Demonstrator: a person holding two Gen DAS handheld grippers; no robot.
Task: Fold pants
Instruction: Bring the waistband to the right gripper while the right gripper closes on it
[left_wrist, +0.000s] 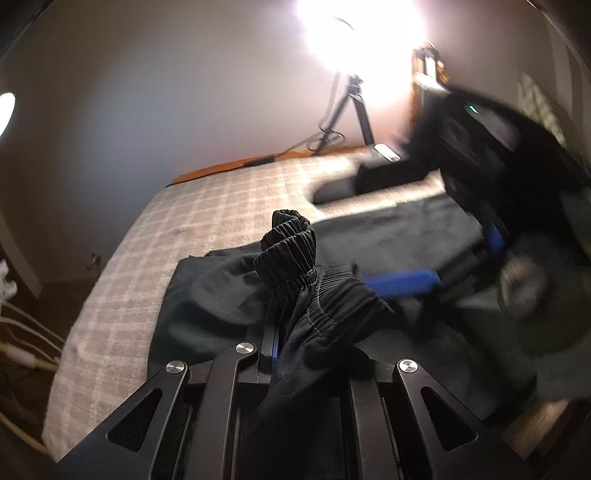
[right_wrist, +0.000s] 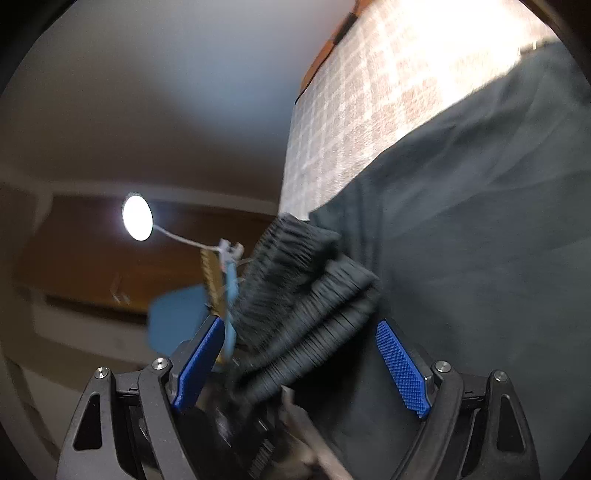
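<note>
Dark pants lie spread on a checked bed cover. My left gripper is shut on the bunched elastic waistband and holds it raised above the bed. The right gripper shows blurred at the right, its blue pads close to the same waistband. In the right wrist view my right gripper is open, with its blue pads either side of the ribbed waistband. The rest of the pants fill the right of that view.
A bright lamp on a tripod stands beyond the bed's far edge by a white wall. White cables hang off the bed's left side. A round light and a blue object lie beyond the bed edge.
</note>
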